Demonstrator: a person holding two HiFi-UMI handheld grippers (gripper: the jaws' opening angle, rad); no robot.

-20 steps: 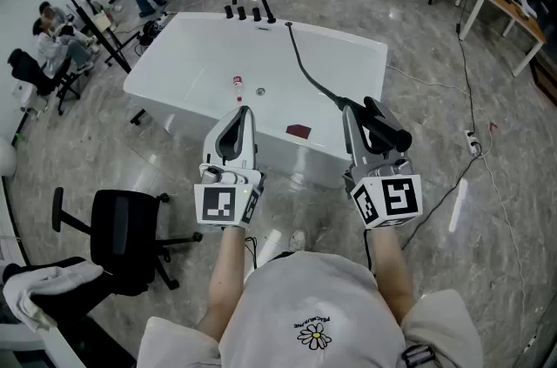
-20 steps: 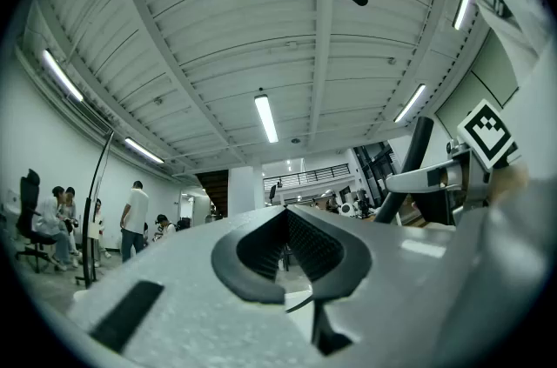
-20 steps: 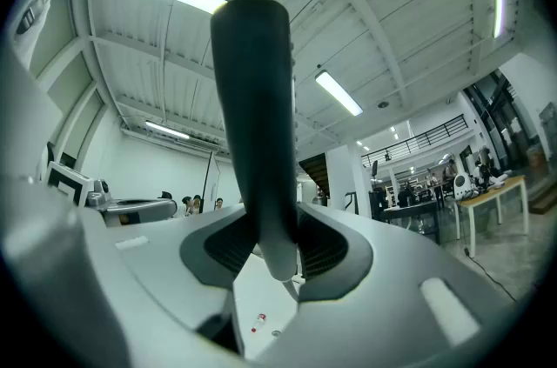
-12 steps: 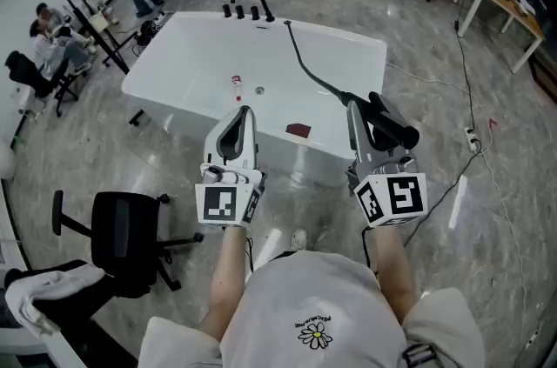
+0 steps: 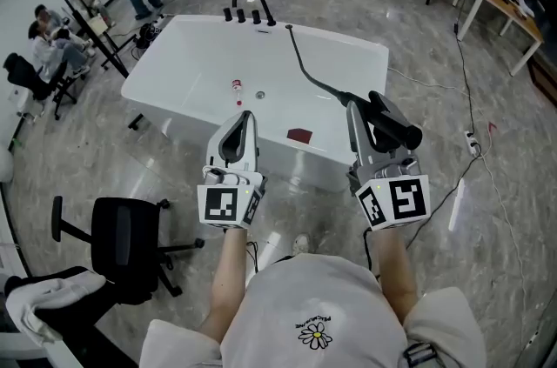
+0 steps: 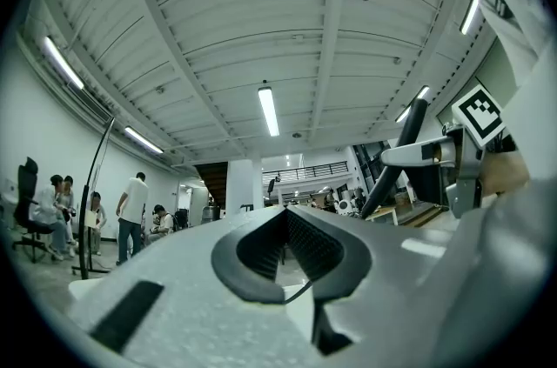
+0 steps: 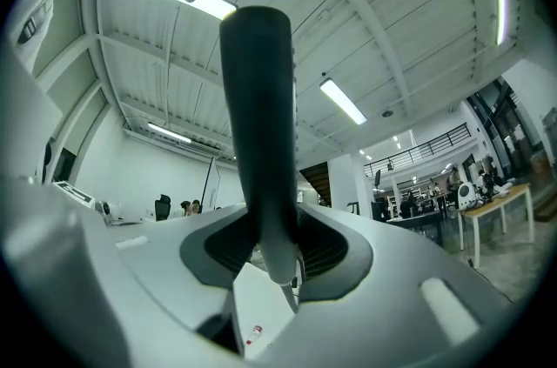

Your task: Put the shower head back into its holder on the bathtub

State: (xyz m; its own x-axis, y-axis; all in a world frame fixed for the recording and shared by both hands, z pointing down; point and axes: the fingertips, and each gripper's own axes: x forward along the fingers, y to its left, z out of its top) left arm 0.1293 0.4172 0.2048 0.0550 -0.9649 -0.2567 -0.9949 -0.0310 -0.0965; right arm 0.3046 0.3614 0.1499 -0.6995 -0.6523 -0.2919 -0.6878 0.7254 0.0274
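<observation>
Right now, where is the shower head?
The shower head is right of centre in the head view, clamped in the right gripper, beside the bathtub.

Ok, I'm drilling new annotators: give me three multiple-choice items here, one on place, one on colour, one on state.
1. The faucet stands: A at the bathtub's far end; B on the floor; C at its near rim.
2. The shower head is: A white; B black; C red.
3. The fingers of the left gripper are: A wide apart; B shut, nothing between; C half open.
Key: 1 A, it stands on the far rim; 2 B, black in both views; 3 B, their tips meet, empty.
</observation>
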